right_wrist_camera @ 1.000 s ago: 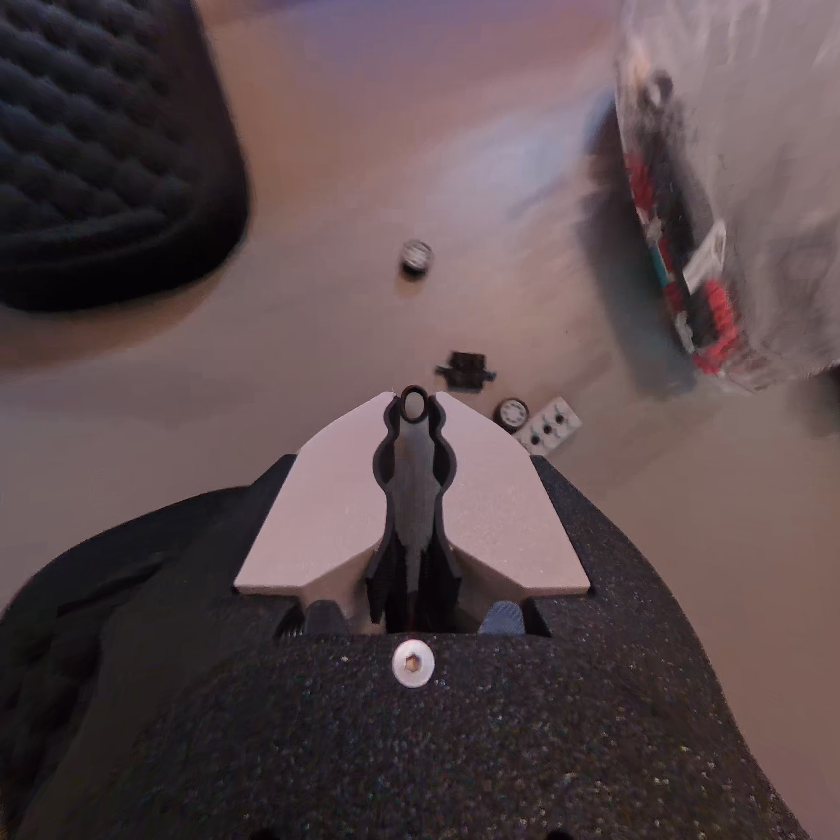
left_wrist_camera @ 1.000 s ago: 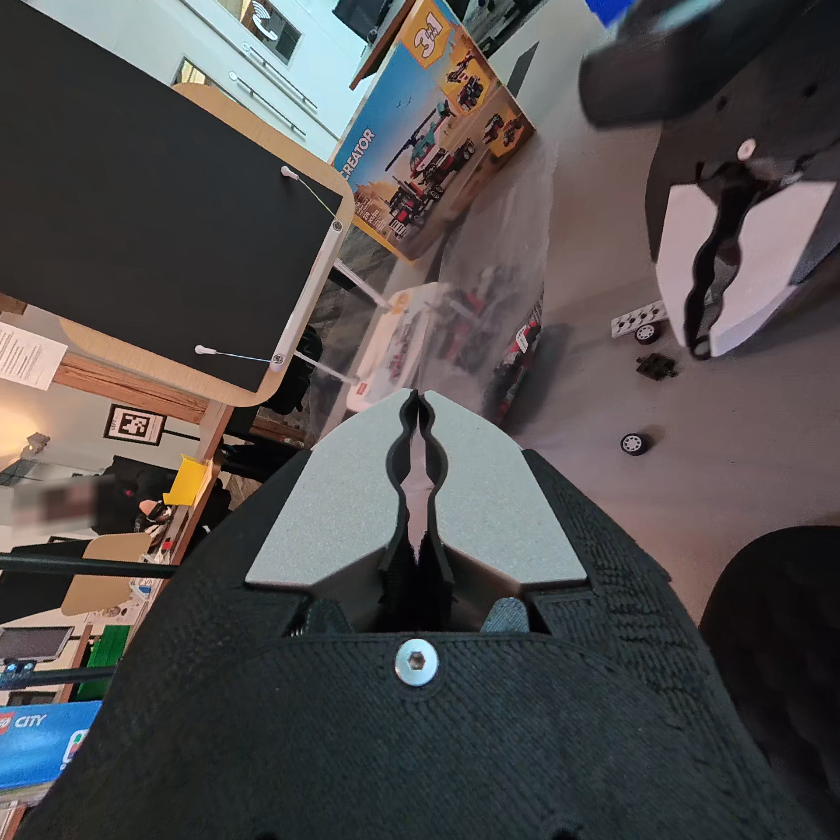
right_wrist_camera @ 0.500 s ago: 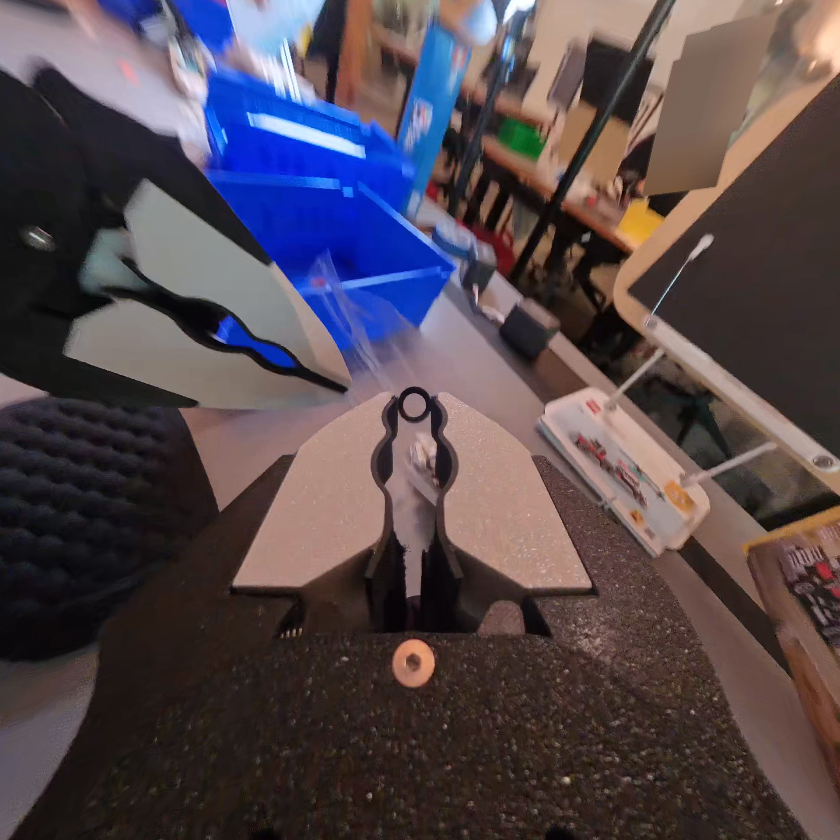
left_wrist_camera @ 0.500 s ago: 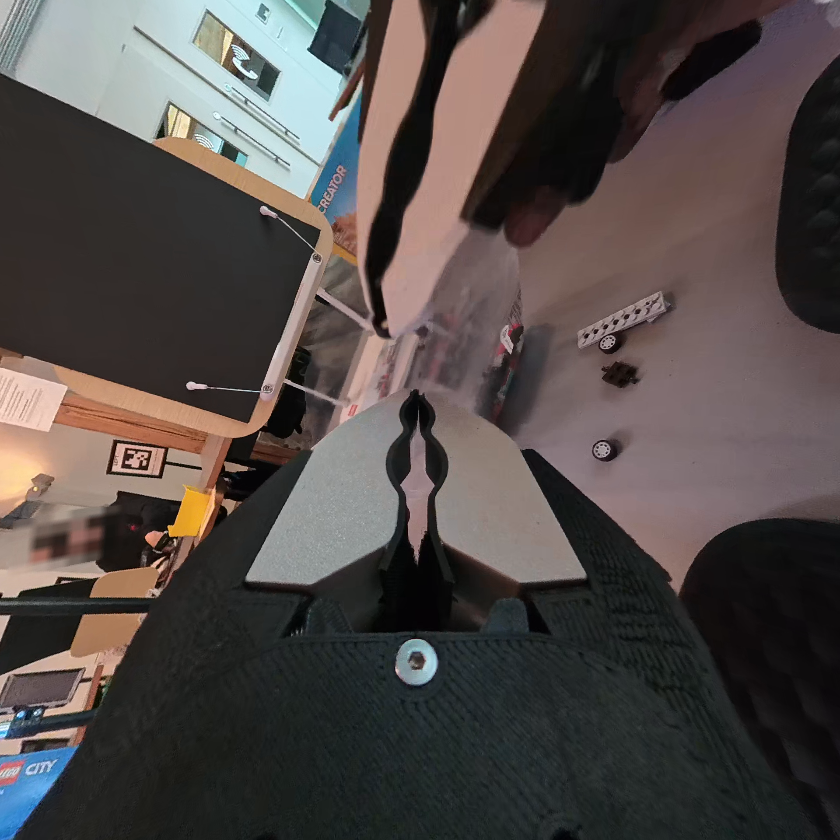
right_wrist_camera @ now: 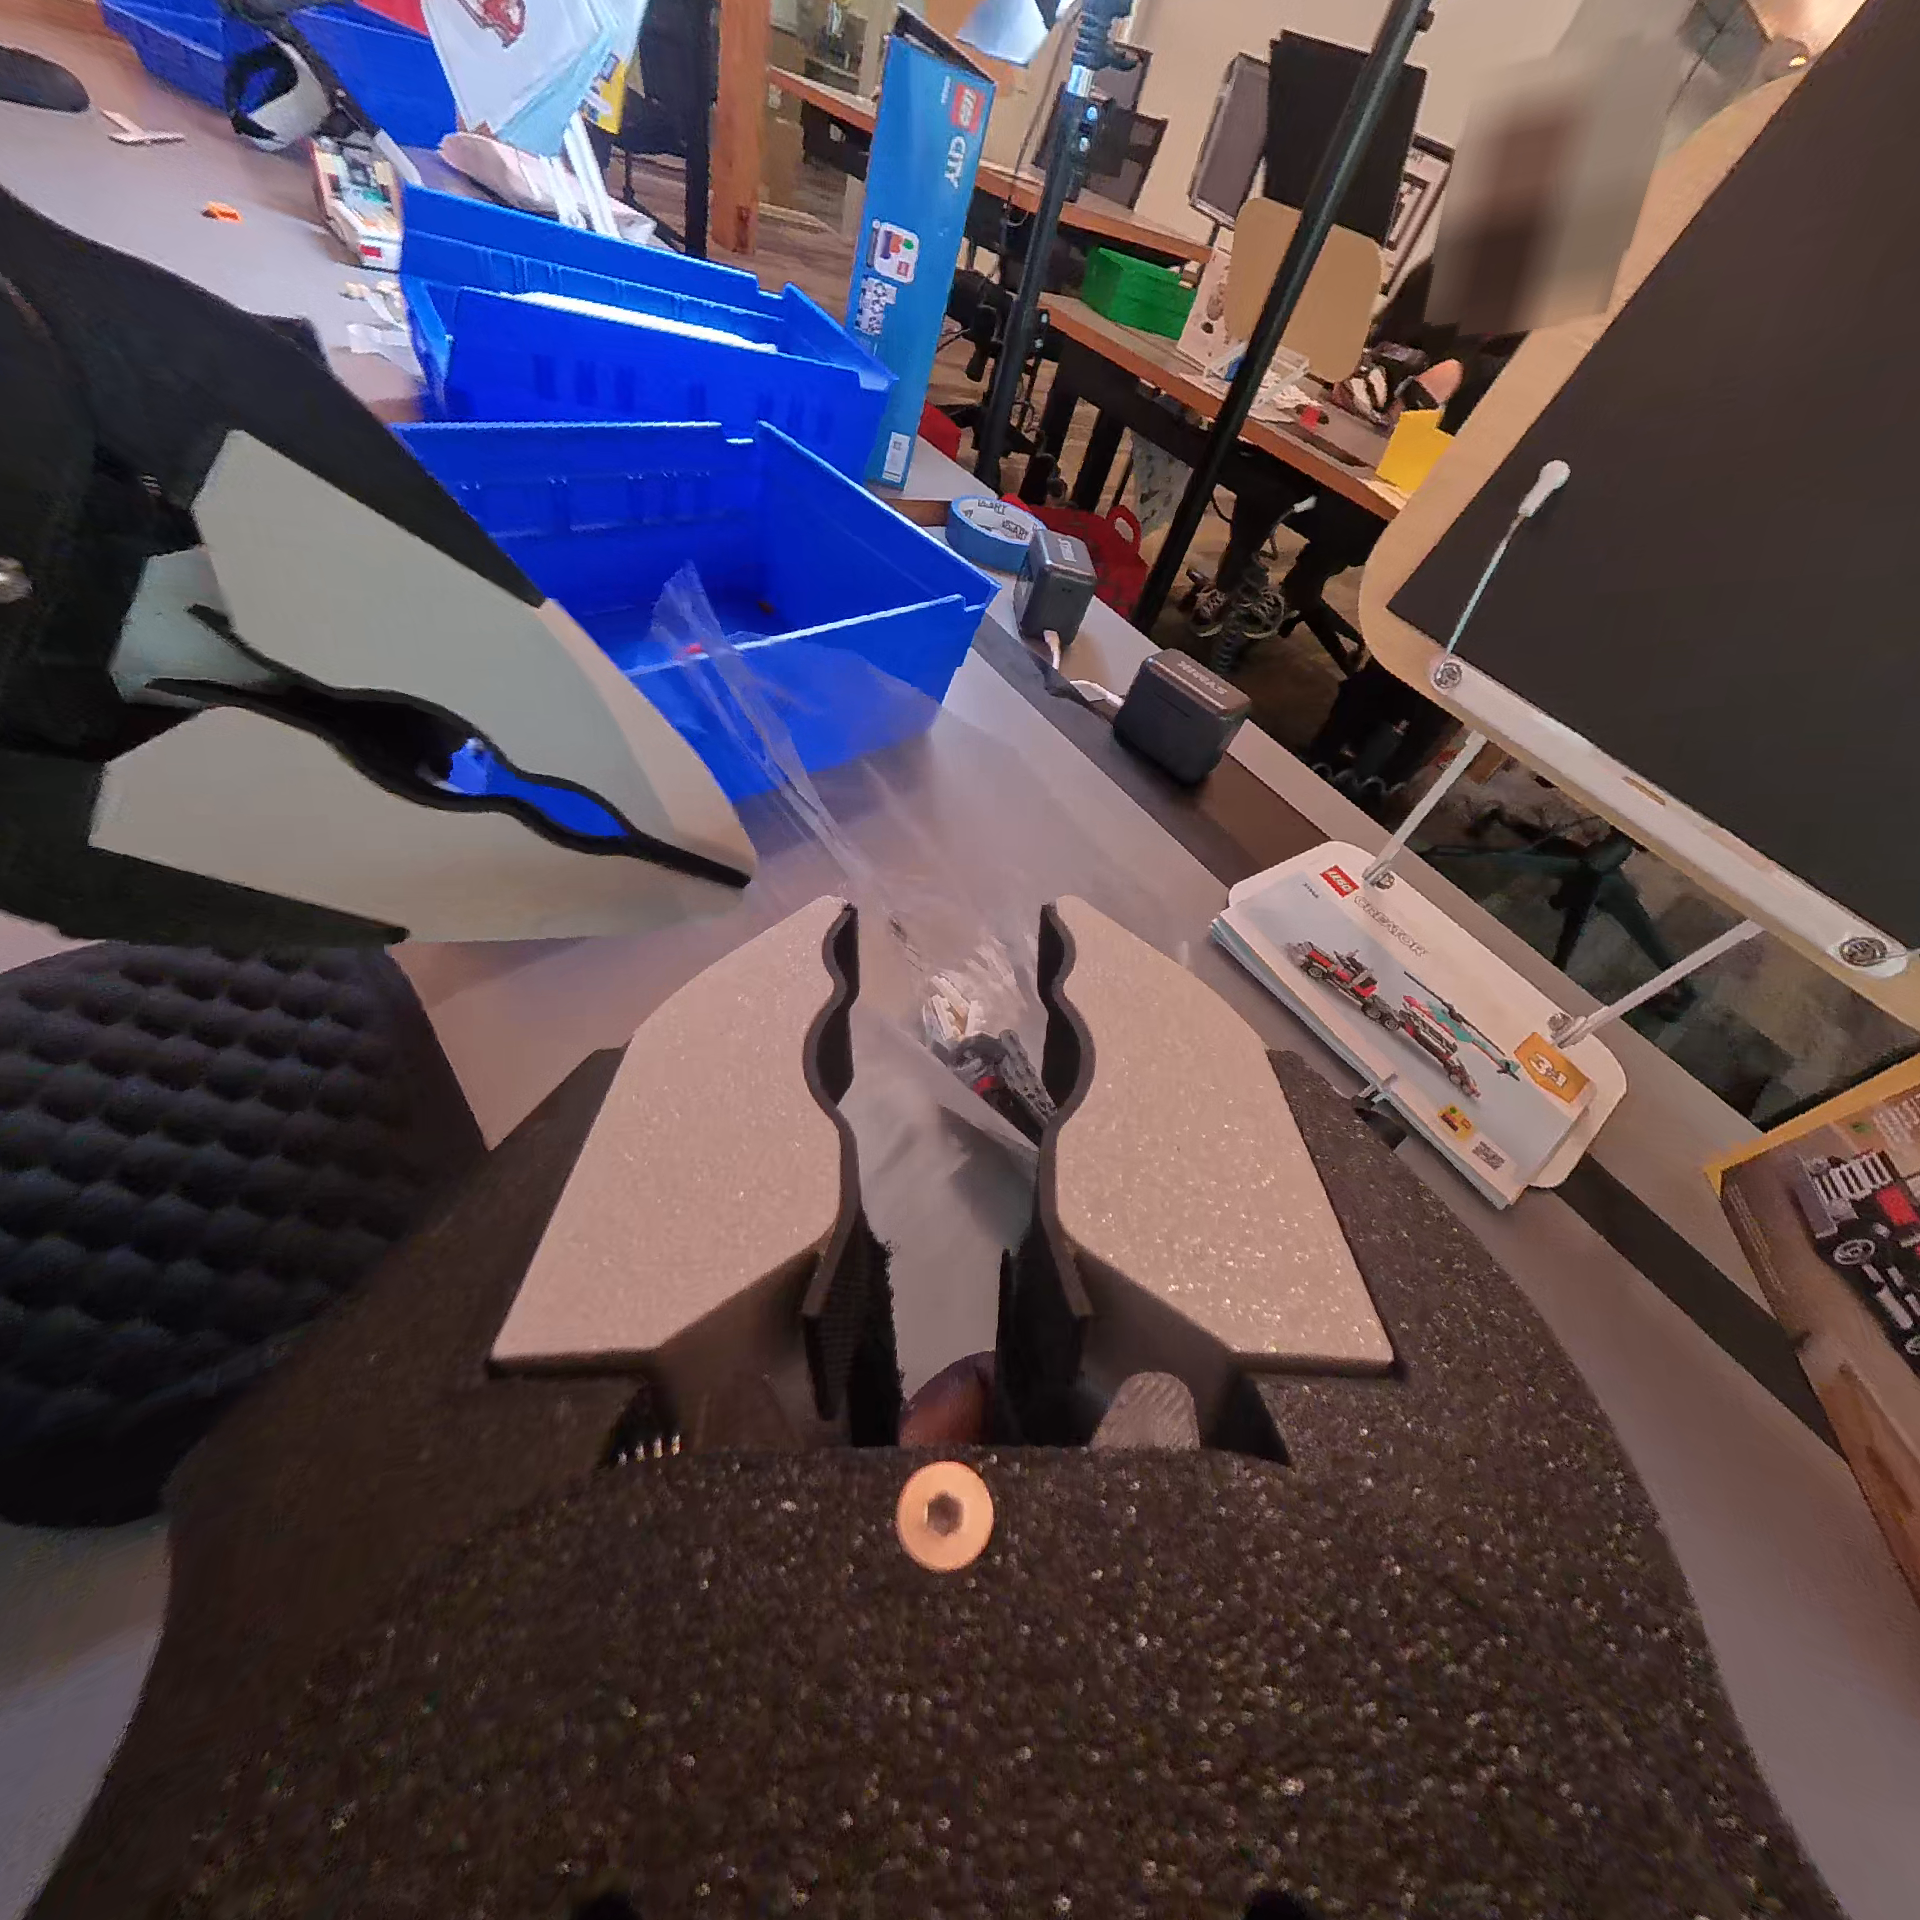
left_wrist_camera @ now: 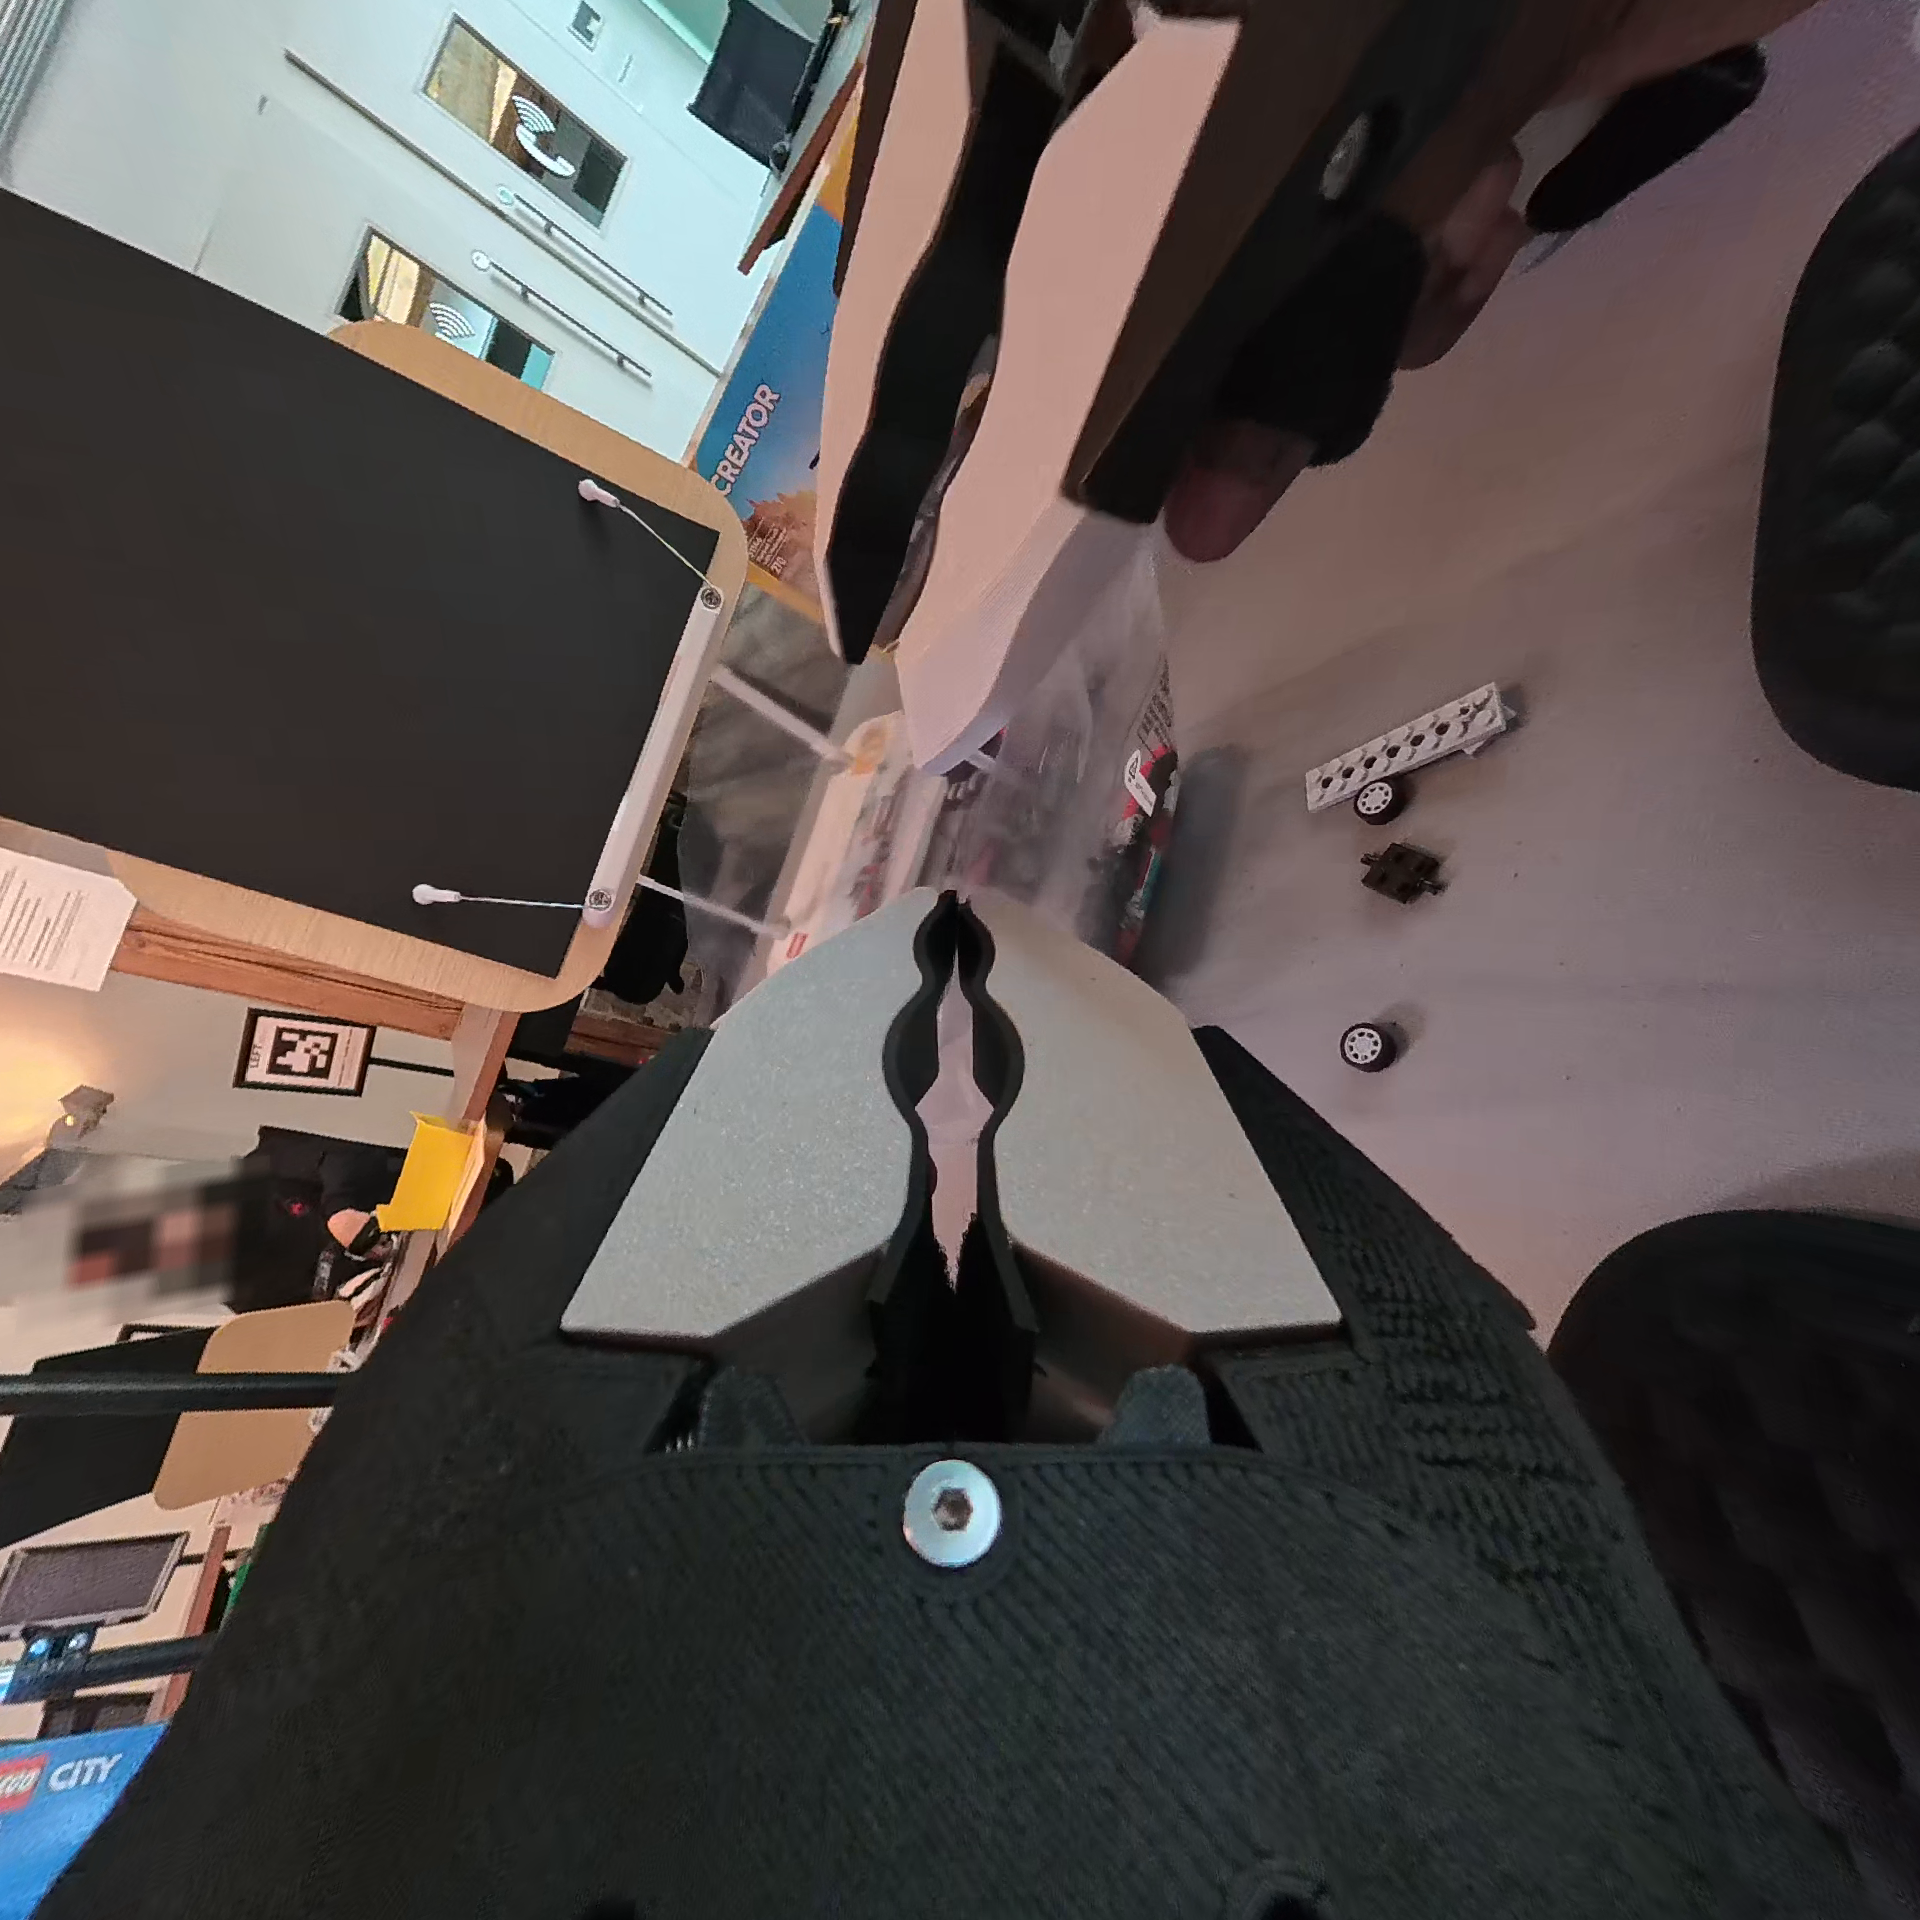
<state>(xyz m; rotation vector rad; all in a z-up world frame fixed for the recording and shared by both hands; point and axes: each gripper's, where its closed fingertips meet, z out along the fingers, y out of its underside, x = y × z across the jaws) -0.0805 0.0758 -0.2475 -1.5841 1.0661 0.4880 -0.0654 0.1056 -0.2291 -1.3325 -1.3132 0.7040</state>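
My left gripper [left_wrist_camera: 951, 904] is shut on the edge of a clear plastic bag [left_wrist_camera: 1049, 810] that holds small bricks; film shows between its pads. In the right wrist view the left gripper [right_wrist_camera: 727, 873] holds the bag's film [right_wrist_camera: 790, 748] up from the grey table [right_wrist_camera: 1091, 790]. My right gripper [right_wrist_camera: 948, 914] is open, with nothing between its pads, and the bag's bricks [right_wrist_camera: 977, 1029] lie beyond the gap. In the left wrist view the right gripper [left_wrist_camera: 894, 696] hangs open just above the bag. A grey holed plate [left_wrist_camera: 1413, 743], a black piece [left_wrist_camera: 1403, 871] and a small wheel [left_wrist_camera: 1366, 1044] lie to the right.
Blue bins [right_wrist_camera: 727, 540] stand behind the left gripper. An instruction booklet [right_wrist_camera: 1403, 1008] leans on a stand under a black board [right_wrist_camera: 1714, 468]. A printed box [left_wrist_camera: 769, 457] stands at the back. Black padded cushions [right_wrist_camera: 187, 1143] lie near. A dark charger block [right_wrist_camera: 1179, 712] sits at the table's edge. Across from one pair of fingers to the other is roughly 4 cm.
My right gripper swung from the loose parts on the table to the bag with a small black ring at its tips, then opened; the ring no longer shows. The left gripper stayed shut.
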